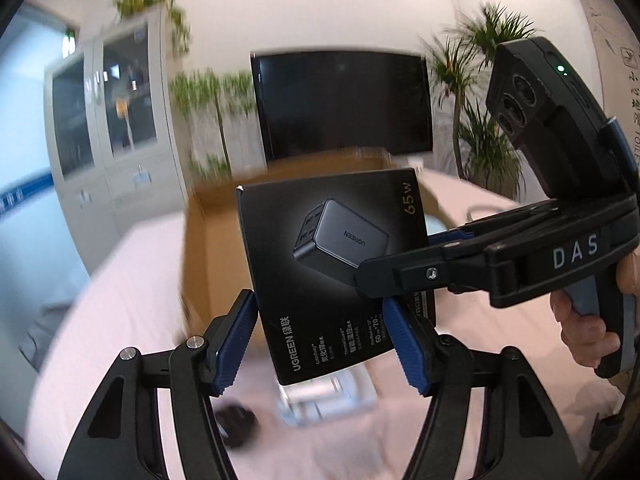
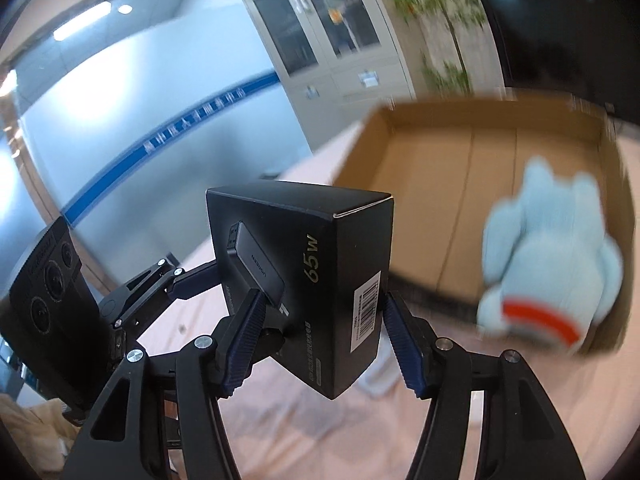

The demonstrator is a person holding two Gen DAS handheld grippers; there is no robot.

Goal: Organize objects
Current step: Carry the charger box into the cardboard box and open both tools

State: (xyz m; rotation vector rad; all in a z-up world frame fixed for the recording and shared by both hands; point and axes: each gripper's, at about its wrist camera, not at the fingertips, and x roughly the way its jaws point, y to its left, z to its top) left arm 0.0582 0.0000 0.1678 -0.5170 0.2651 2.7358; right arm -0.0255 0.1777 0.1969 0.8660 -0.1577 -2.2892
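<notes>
A black UGREEN 65W charger box (image 1: 336, 264) is held in the air above the pink table. My left gripper (image 1: 320, 340) has its blue pads on the box's two side edges. My right gripper (image 2: 320, 332) also closes on the same box (image 2: 320, 280), and it shows in the left wrist view (image 1: 404, 276) coming in from the right across the box face. An open cardboard box (image 2: 460, 160) lies behind, with a light blue plush toy (image 2: 552, 264) inside it at the right.
A pink cloth covers the table (image 1: 120, 320). A clear plastic case (image 1: 328, 400) and a small dark object (image 1: 236, 424) lie below the charger box. A dark screen (image 1: 344, 104), potted plants (image 1: 484, 120) and a glass-door cabinet (image 1: 108, 108) stand behind.
</notes>
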